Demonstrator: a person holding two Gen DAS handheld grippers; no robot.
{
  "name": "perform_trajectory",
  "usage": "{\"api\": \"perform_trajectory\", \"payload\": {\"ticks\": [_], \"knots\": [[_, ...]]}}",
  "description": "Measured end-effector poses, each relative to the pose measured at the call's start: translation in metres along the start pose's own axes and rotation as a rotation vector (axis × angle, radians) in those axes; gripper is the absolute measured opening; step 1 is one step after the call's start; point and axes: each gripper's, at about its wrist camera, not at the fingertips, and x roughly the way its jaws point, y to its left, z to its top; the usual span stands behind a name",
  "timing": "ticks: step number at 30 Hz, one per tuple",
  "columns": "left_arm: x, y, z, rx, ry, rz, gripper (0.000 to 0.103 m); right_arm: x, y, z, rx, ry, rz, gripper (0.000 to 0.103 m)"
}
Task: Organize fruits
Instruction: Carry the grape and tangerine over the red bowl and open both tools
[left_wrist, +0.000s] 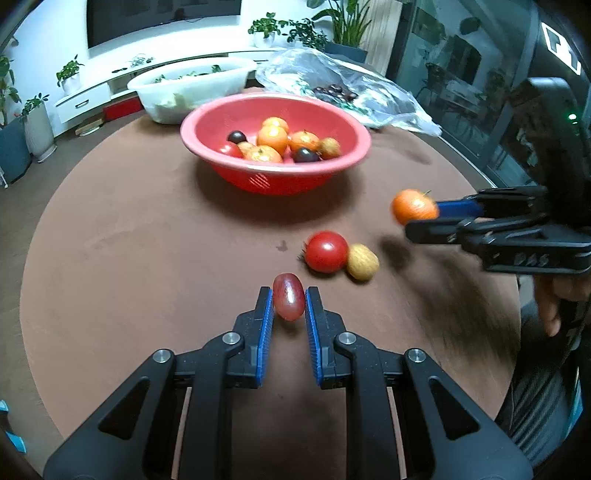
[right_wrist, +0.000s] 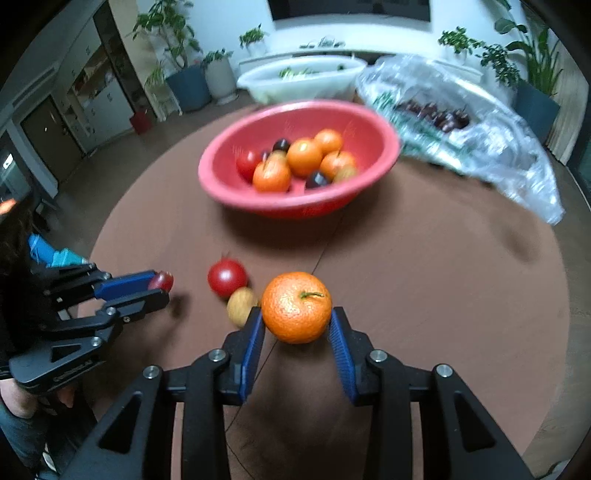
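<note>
Above a round brown table (left_wrist: 110, 229), the left gripper (left_wrist: 289, 301) pinches a red grape (left_wrist: 289, 301) and the right gripper (right_wrist: 296, 319) clasps a mandarin (right_wrist: 296, 307), both apparently bound for the far red bowl (left_wrist: 275, 177), while a tomato (left_wrist: 326, 252) and a tan fruit (left_wrist: 362, 262) wait nearby.

Left claw (left_wrist: 289, 301) clamped on load; right claw (right_wrist: 296, 319) likewise (both raised).
</note>
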Motion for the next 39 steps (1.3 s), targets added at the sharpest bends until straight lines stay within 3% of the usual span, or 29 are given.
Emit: {"api": "perform_trajectory", "payload": {"ticks": [10, 19, 33, 39], "knots": [[-0.003, 0.017, 0.068, 0.023, -0.08, 0.065, 0.016, -0.013, -0.008, 0.061, -0.013, -0.078, -0.013, 0.039], [0.024, 0.026, 0.127, 0.031, -0.094, 0.11, 0.016, 0.025, -0.005, 0.111, -0.043, -0.067, -0.031, 0.039], [0.09, 0.028, 0.14, 0.026, -0.032, 0.127, 0.016, 0.074, -0.013, 0.115, -0.056, -0.012, -0.089, 0.04], [0.095, 0.028, 0.14, 0.02, -0.04, 0.144, 0.017, 0.077, -0.012, 0.116, -0.072, -0.005, -0.101, 0.043]]}}
